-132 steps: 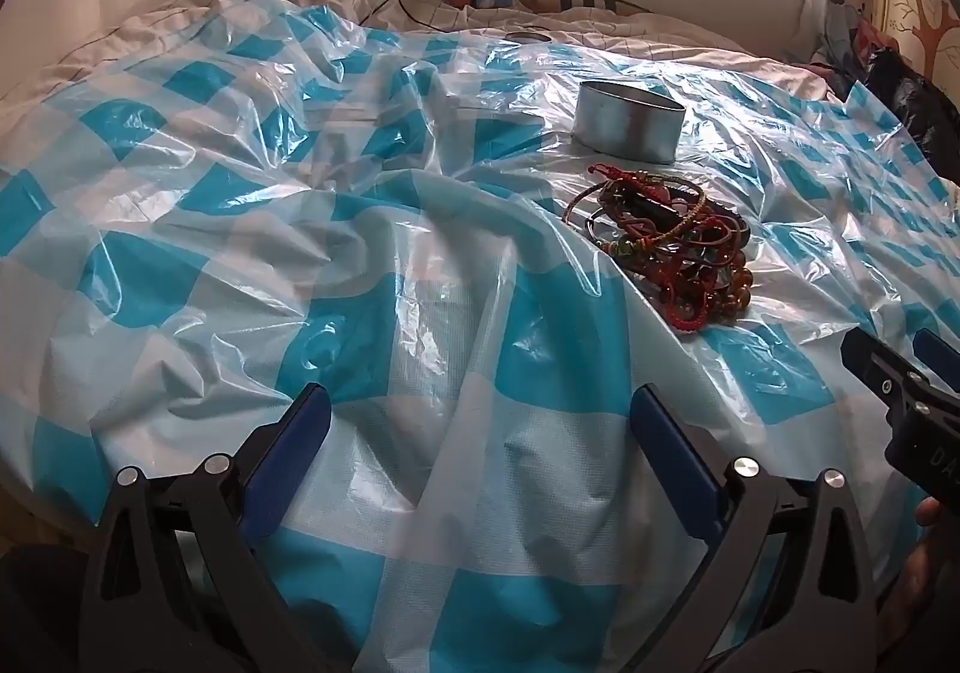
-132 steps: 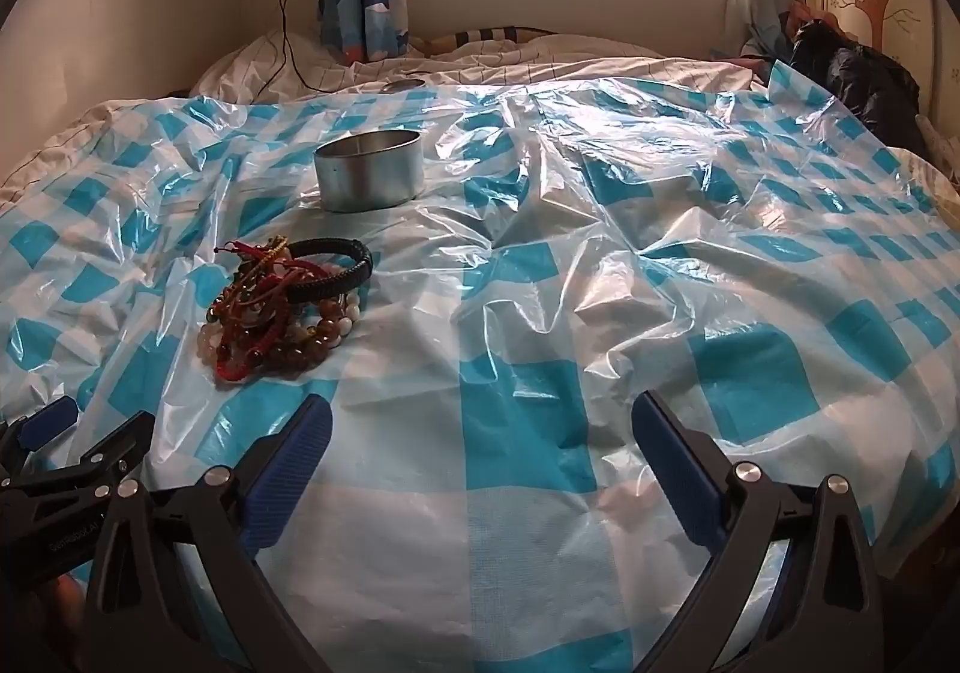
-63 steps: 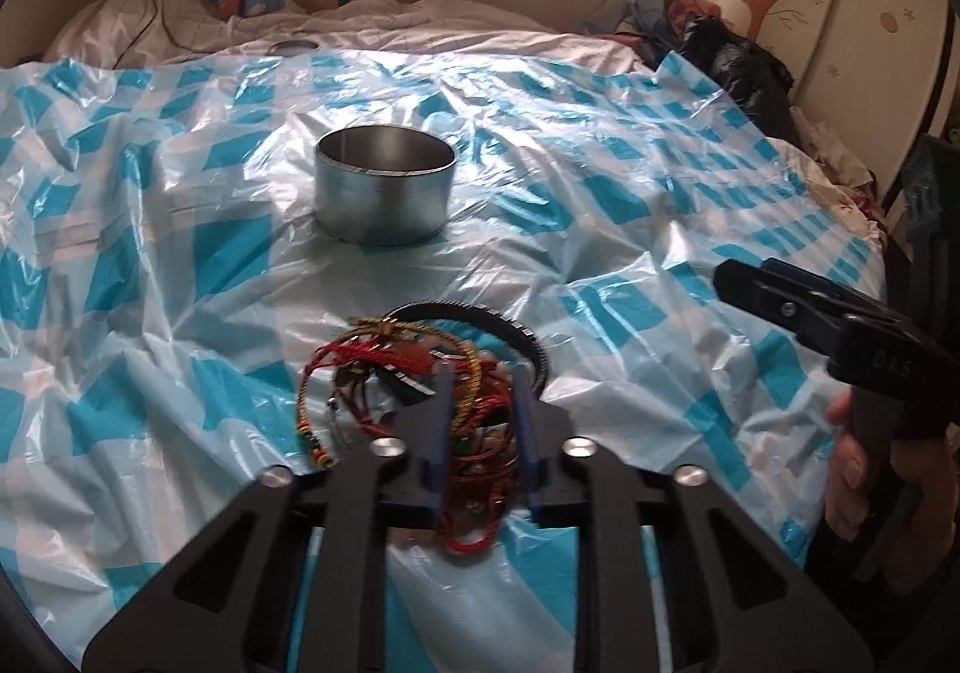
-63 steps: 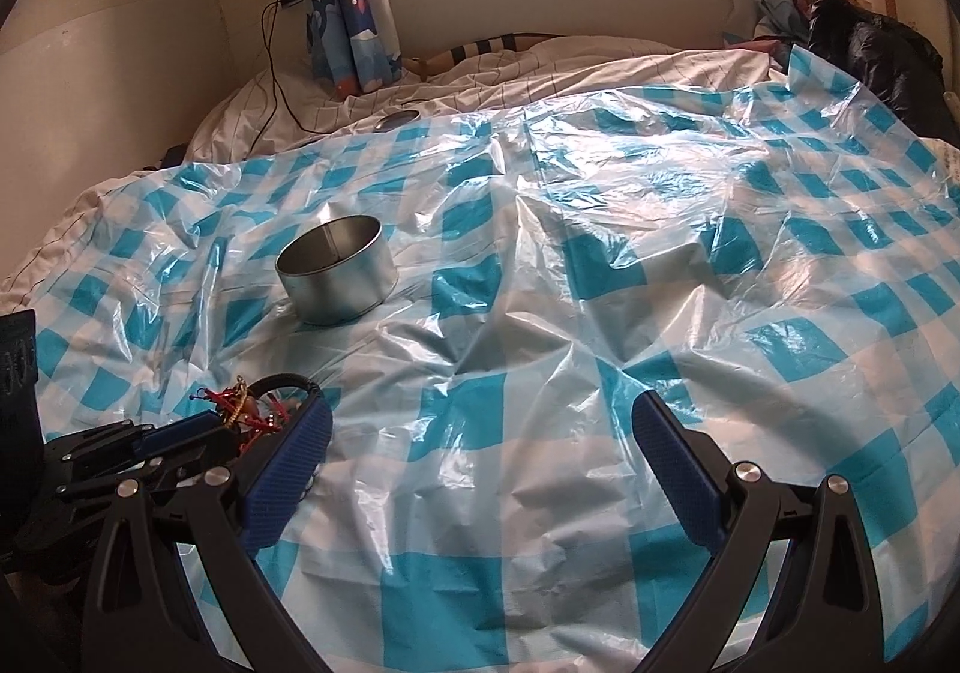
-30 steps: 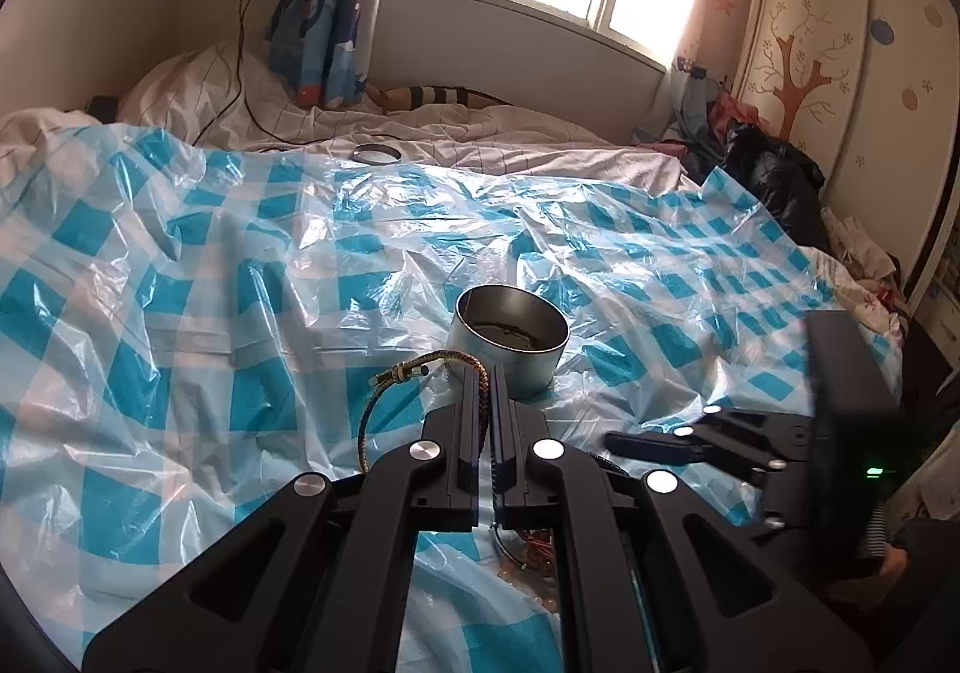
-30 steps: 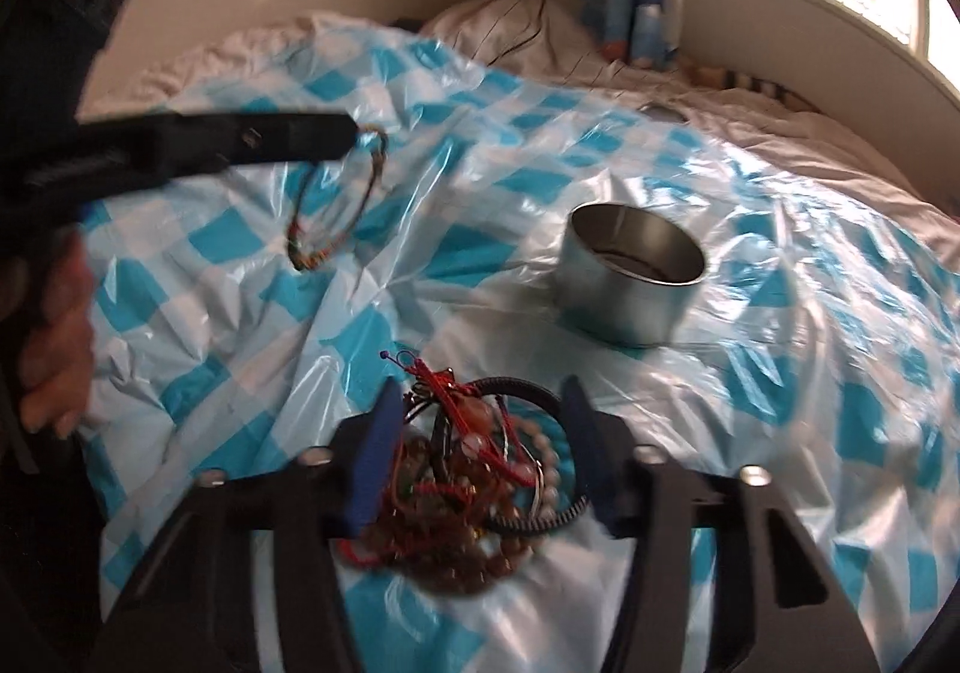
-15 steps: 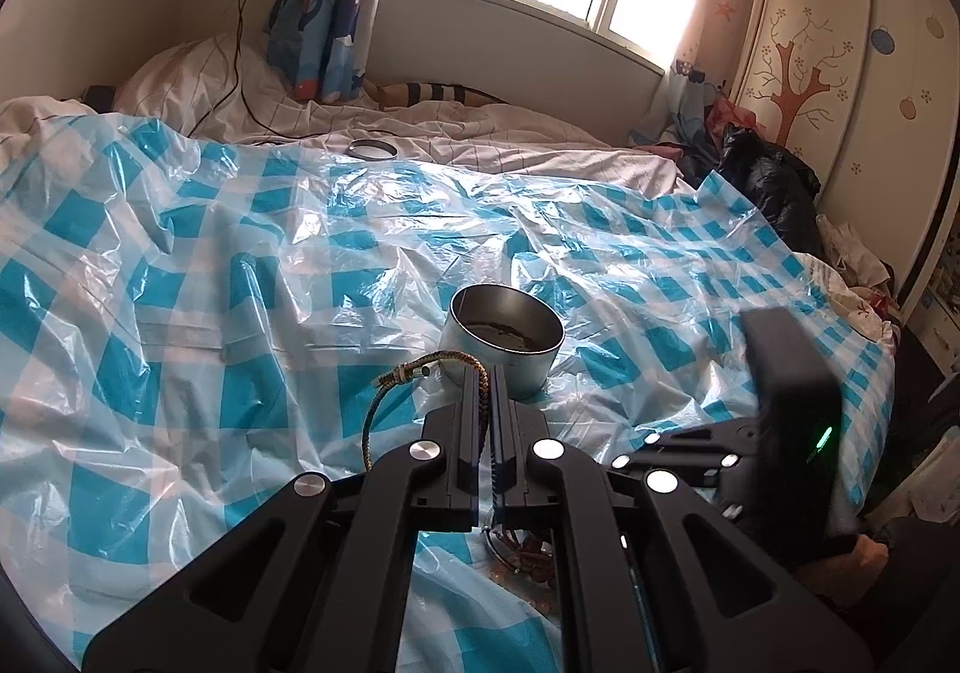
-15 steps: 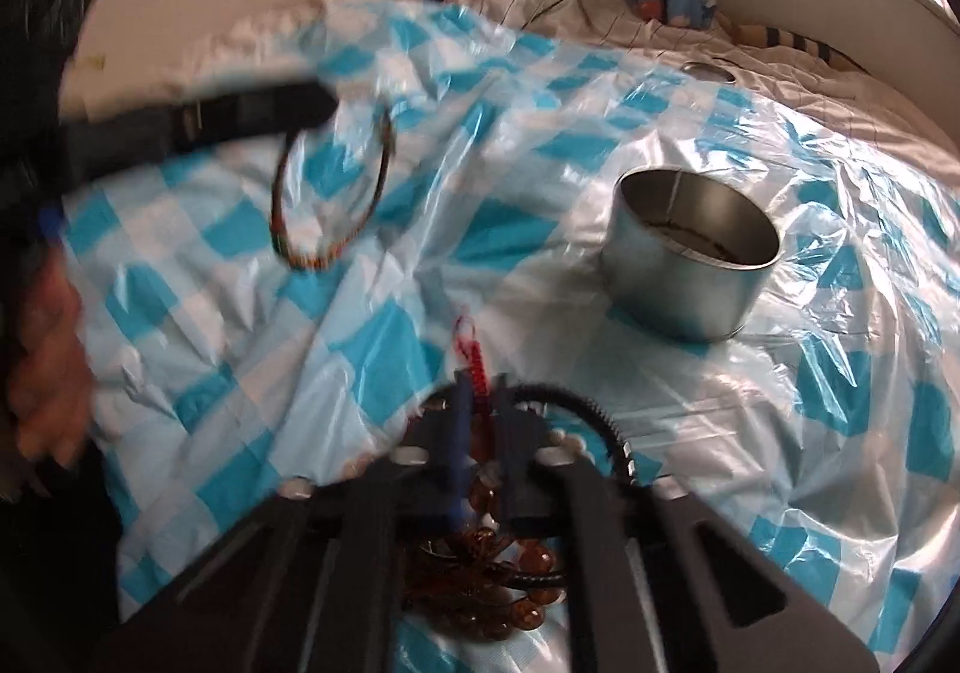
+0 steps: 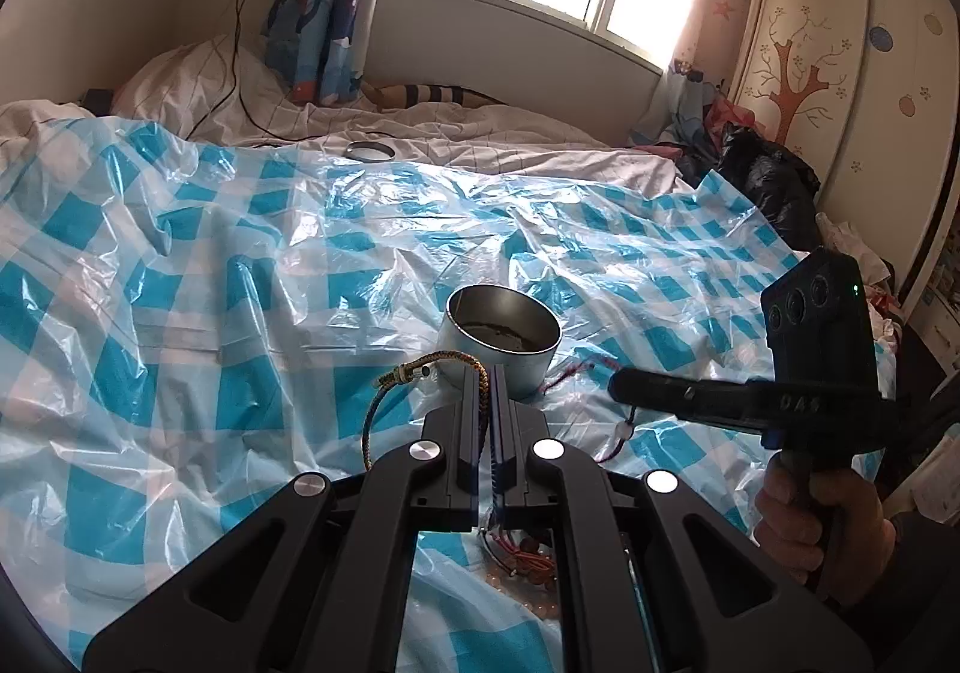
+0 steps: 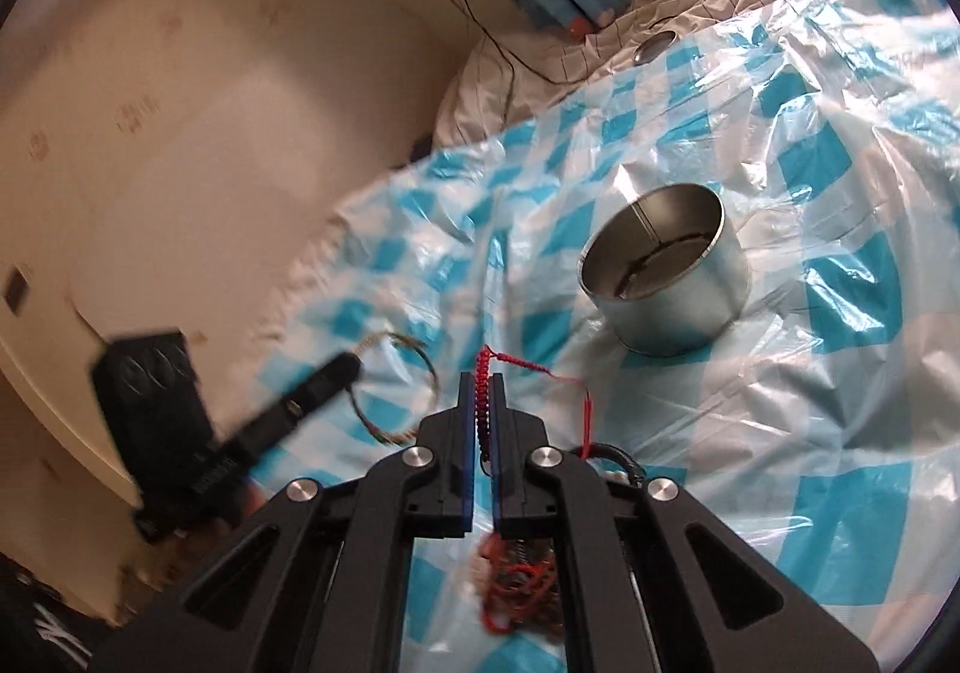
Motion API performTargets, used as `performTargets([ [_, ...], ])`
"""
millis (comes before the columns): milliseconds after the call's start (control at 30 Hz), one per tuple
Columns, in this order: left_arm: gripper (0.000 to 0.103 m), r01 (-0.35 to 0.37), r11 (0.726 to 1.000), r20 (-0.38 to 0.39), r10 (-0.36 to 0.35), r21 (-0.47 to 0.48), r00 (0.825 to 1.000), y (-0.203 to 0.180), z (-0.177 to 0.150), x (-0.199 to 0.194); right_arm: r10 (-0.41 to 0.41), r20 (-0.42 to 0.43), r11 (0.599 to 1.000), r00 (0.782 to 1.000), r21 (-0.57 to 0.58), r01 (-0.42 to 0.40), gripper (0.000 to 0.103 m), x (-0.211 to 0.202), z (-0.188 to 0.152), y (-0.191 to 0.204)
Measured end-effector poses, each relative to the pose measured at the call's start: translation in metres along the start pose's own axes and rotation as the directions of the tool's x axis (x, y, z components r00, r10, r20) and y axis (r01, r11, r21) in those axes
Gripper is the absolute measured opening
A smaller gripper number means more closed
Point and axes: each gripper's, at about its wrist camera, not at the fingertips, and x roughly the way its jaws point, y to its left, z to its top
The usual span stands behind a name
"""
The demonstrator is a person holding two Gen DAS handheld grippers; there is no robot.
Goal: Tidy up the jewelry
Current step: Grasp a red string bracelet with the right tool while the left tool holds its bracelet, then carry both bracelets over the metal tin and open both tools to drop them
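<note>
My left gripper [image 9: 487, 373] is shut on a braided brown-and-gold bracelet [image 9: 396, 391], held in the air short of the round metal tin [image 9: 503, 335]. The bracelet loop hangs to the left of the jaws; it also shows in the right wrist view [image 10: 396, 391]. My right gripper [image 10: 482, 380] is shut on a red woven cord bracelet [image 10: 483, 403], lifted above the jewelry pile [image 10: 516, 577]. The tin [image 10: 666, 286] stands open to the upper right of it, with something dark inside. The pile [image 9: 522, 544] lies under my left gripper, mostly hidden.
A blue-and-white checked plastic sheet [image 9: 180, 313] covers the bed. A metal lid [image 9: 370, 151] lies at the far edge by the pillows. A cable [image 9: 240, 42] runs to a wall charger. A black bag [image 9: 768, 187] sits at the right.
My right gripper has lifted the red cord clear of the pile and tilted toward the tin. My left gripper holds its bracelet in much the same place.
</note>
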Motion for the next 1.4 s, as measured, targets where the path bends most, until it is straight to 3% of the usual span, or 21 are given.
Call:
performTargets([
  [233, 0.003, 0.068, 0.998, 0.029, -0.068, 0.016, 0.997, -0.014, 0.012, 0.007, 0.040, 0.106, 0.999, 0.994, -0.034, -0.037, 0.005, -0.019, 0.025, 0.005],
  [533, 0.003, 0.139, 0.987, 0.037, -0.142, 0.075, 0.989, -0.041, 0.043, 0.051, 0.027, 0.215, 0.999, 0.976, 0.029, -0.034, 0.005, -0.030, 0.069, -0.031],
  [800, 0.003, 0.227, 0.974, 0.051, -0.227, 0.007, 0.972, -0.032, 0.077, 0.096, 0.014, 0.214, 0.998, 0.977, 0.060, -0.027, 0.005, -0.018, 0.089, -0.053],
  [933, 0.003, 0.216, 0.976, 0.042, -0.215, -0.014, 0.976, -0.025, 0.079, 0.100, 0.017, 0.212, 0.997, 0.977, 0.068, -0.032, 0.005, -0.014, 0.093, -0.056],
  [1033, 0.003, 0.223, 0.975, -0.019, -0.223, 0.008, 0.975, -0.021, 0.077, 0.088, 0.030, 0.219, 0.997, 0.975, 0.069, -0.046, 0.005, -0.018, 0.092, -0.054],
  [1233, 0.003, 0.202, 0.979, 0.035, -0.201, -0.034, 0.979, -0.007, 0.077, 0.069, 0.046, 0.213, 0.996, 0.976, 0.065, -0.061, 0.005, -0.014, 0.090, -0.048],
  [1400, 0.003, 0.219, 0.974, 0.055, -0.217, -0.051, 0.975, -0.014, 0.084, 0.095, 0.037, 0.205, 0.996, 0.978, 0.068, -0.052, 0.005, -0.009, 0.090, -0.051],
])
